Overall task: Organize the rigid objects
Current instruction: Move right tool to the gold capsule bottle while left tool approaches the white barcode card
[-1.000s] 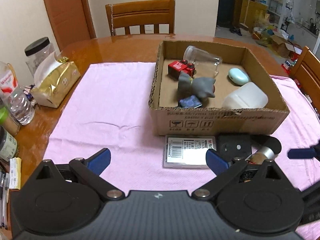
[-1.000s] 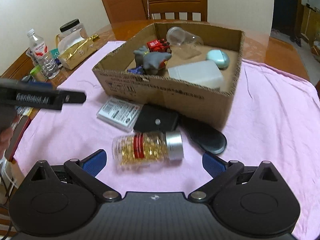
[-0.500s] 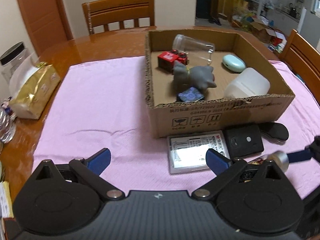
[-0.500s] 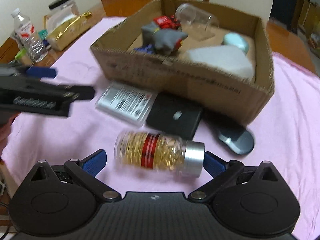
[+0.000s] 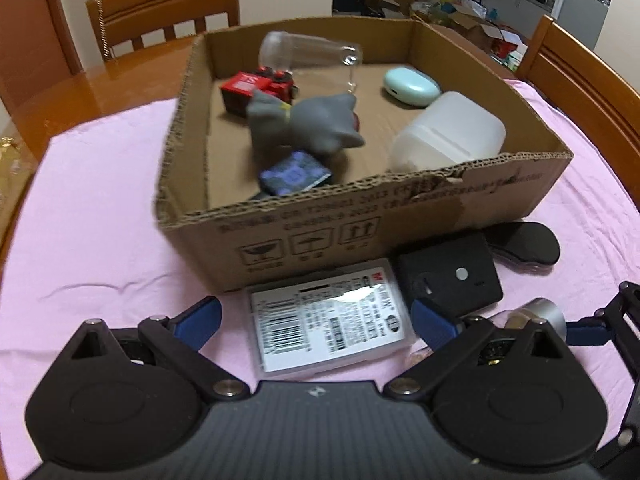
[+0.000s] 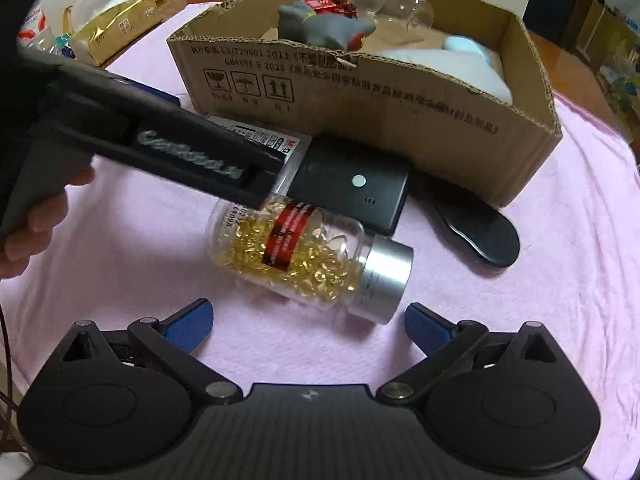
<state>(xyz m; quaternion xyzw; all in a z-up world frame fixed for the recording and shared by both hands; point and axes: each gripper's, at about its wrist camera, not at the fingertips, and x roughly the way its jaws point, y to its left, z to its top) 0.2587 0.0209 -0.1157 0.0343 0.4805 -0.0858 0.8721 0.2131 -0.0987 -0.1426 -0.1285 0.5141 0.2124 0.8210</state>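
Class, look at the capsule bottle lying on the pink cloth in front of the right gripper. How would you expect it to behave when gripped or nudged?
The capsule bottle lies on its side and is round, so it would probably roll if nudged. Its clear wall looks smooth and rigid, so the open right gripper might slip on it. The loose capsules inside may shift when lifted.

- Cardboard box (image 5: 352, 236): frame centre, on the cloth (image 5: 92, 240).
- Flat case (image 5: 332, 320), pouch (image 5: 452, 276): lower centre, side by side before the box wall.
- Capsule bottle (image 6: 308, 256): right-wrist view centre, below the pouch.
- Chair (image 5: 164, 4): upper left, behind the box.
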